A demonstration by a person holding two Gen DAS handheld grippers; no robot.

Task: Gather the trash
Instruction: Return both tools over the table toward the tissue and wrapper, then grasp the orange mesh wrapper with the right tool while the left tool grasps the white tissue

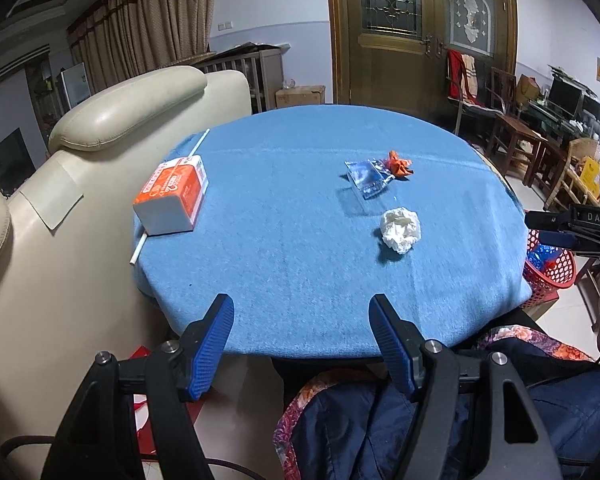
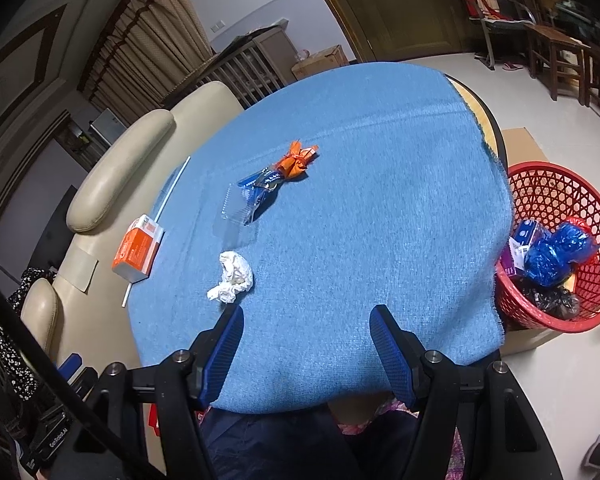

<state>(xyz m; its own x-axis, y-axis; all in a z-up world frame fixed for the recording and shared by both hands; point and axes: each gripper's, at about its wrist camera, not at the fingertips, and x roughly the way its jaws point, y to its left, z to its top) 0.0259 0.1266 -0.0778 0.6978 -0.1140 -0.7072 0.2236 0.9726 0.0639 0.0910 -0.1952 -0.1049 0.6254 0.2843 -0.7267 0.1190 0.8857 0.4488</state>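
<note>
Straw (image 1: 140, 246) partly hidden under carton (image 1: 172, 198), basket (image 1: 556, 276) cut off

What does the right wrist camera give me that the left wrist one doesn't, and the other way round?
Only the right wrist: the whole red basket, its contents visible: blue wrappers over a black bag. Only the left wrist: the right gripper from the side, above the basket, which shows just as a sliver. Both: the crumpled tissue, clear blue packet, orange wrapper, orange-white carton and white straw on the blue cloth. Both grippers are open and empty.
</note>
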